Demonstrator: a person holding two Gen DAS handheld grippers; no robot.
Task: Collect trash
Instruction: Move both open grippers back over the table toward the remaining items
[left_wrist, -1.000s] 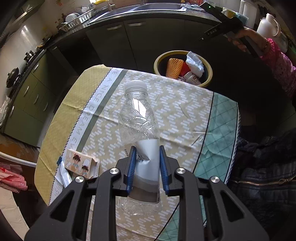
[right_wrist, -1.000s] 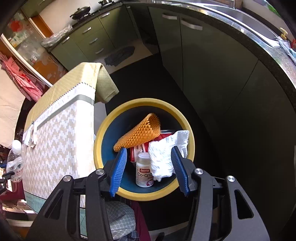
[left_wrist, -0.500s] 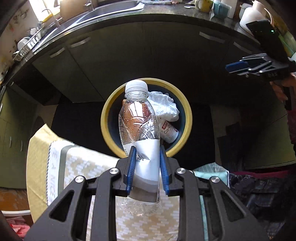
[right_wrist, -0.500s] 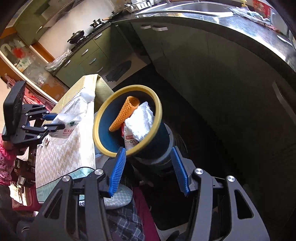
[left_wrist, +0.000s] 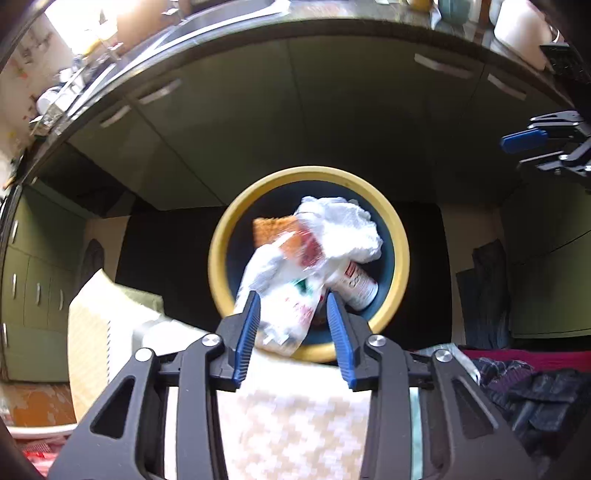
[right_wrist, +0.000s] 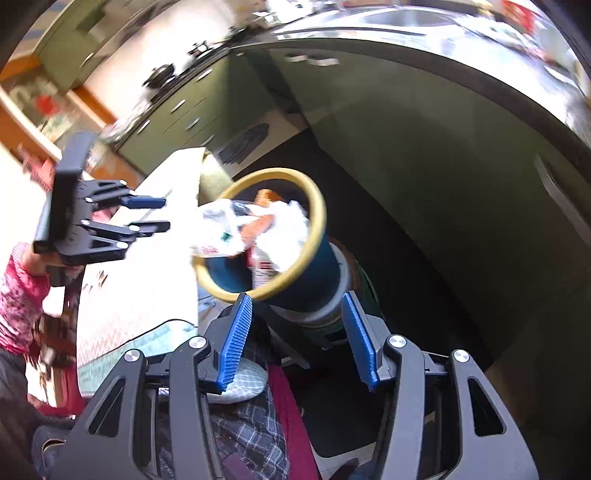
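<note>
A clear plastic bottle (left_wrist: 284, 288) with a white label is blurred in mid-air over the yellow-rimmed bin (left_wrist: 400, 251). It lies between the opening jaws of my left gripper (left_wrist: 292, 297), and the pads no longer press on it. In the right wrist view the bottle (right_wrist: 218, 229) tips over the bin's rim (right_wrist: 317, 214), apart from the left gripper (right_wrist: 164, 214). The bin holds crumpled white paper (left_wrist: 343, 225), an orange foam net (left_wrist: 269, 229) and a pill bottle (left_wrist: 358, 284). My right gripper (right_wrist: 297, 299) stands open and empty, short of the bin.
The table (left_wrist: 295, 424) with its patterned cloth ends right beside the bin. Dark clothes (left_wrist: 517, 387) lie at the lower right. Green kitchen cabinets (left_wrist: 258, 110) curve behind the bin, over a dark floor.
My left gripper carried the bottle from over the table to over the bin, then its jaws parted and the bottle dropped away. The right gripper drew back from above the bin.
</note>
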